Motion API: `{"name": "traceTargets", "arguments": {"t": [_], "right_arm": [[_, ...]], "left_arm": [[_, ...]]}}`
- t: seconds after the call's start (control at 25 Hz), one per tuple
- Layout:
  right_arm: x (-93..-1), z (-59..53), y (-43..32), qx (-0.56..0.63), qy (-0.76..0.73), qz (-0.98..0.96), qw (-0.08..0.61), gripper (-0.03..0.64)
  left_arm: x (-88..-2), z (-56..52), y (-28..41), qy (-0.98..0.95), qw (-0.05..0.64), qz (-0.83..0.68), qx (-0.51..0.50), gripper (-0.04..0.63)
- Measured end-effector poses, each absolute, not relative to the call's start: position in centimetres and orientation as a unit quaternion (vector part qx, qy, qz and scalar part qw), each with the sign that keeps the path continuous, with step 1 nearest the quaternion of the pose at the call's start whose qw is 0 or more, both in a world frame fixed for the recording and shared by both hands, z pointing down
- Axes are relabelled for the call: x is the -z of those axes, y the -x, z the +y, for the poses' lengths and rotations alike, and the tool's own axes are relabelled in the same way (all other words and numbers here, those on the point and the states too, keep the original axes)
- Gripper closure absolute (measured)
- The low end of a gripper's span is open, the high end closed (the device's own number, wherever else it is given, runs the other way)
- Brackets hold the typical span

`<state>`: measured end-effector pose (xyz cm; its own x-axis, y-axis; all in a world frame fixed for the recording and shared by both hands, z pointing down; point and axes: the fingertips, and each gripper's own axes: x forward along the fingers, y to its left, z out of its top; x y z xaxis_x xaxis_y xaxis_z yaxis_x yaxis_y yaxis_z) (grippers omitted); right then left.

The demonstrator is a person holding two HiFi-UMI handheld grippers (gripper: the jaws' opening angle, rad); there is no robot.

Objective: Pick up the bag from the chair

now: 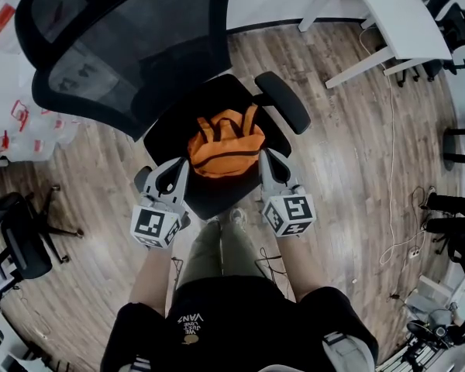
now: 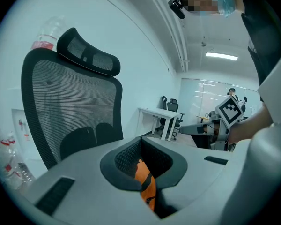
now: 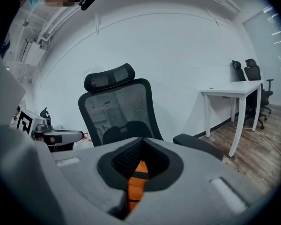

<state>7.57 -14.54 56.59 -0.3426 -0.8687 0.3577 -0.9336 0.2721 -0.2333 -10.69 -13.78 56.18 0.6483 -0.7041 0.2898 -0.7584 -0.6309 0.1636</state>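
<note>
**Bag sits dead centre between your two tongs, one at each flank.**
The orange fabric bag with black straps lies on the seat of the black mesh-backed office chair. Its carry loop points toward the backrest and its width runs left to right across you. Your left tongs touch its left edge and your right tongs touch its right edge, so neither hand is nearer. In the left gripper view the jaws are drawn in to a narrow slit with orange cloth in it. The right gripper view shows the same, with an orange strip crossed by a black strap. I judge both are pinched on the bag's sides, so the coming move is a level, straight-up lift.
</note>
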Motion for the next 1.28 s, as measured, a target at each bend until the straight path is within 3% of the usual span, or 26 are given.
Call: {"name": "traceTargets", "arguments": {"t": [1.28], "right_arm": [[-64.0,-13.2,-8.4,-0.248,-0.558,-0.783,0.119,0.617]], "left_arm": [[-64.0,-13.9,11.1,-0.883,0.225,-0.393,-0.126,0.577]]}}
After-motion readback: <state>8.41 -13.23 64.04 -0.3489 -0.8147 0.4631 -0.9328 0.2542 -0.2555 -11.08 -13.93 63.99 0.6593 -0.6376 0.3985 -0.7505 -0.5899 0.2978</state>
